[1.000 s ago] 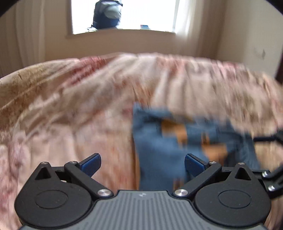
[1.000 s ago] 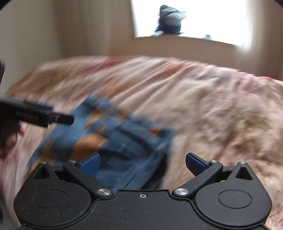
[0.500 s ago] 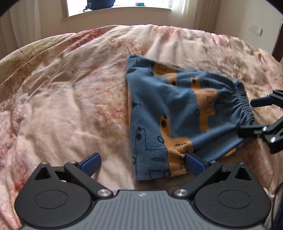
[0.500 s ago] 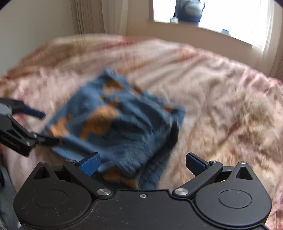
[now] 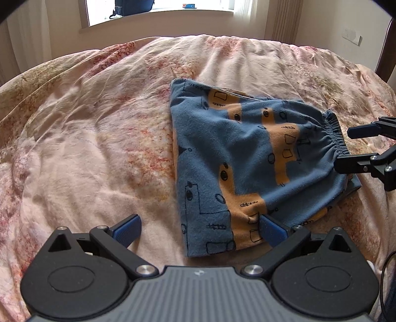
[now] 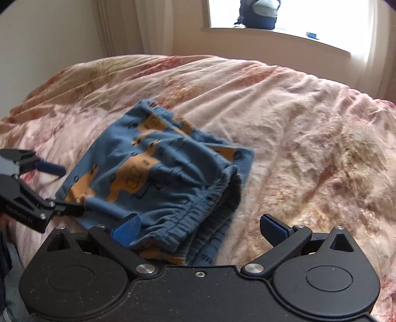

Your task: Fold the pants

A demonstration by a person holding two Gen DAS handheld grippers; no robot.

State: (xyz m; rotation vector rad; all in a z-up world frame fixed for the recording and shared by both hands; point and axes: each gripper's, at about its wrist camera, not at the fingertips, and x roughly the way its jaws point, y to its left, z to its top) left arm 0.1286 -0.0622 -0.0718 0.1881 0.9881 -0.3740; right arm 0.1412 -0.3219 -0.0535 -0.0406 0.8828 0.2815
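Pink floral bedding (image 5: 104, 138) covers the bed below a bright window (image 6: 284, 14). Both sets of jaws stand wide and hold nothing: the left gripper (image 5: 200, 229) straddles the near corner of the pants (image 5: 247, 158), the right gripper (image 6: 200, 226) spans their elastic waistband (image 6: 198, 213). Blue and orange, the pants lie in a compact layered stack near the bed's near edge. Folding looks nearly complete; perhaps only smoothing remains.

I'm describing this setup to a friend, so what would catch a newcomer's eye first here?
The blue pants with orange patches, folded into a compact stack, lie mid-bed on the rumpled pink floral bedspread. The open left gripper is at their near edge; the open right gripper is at the elastic waistband.
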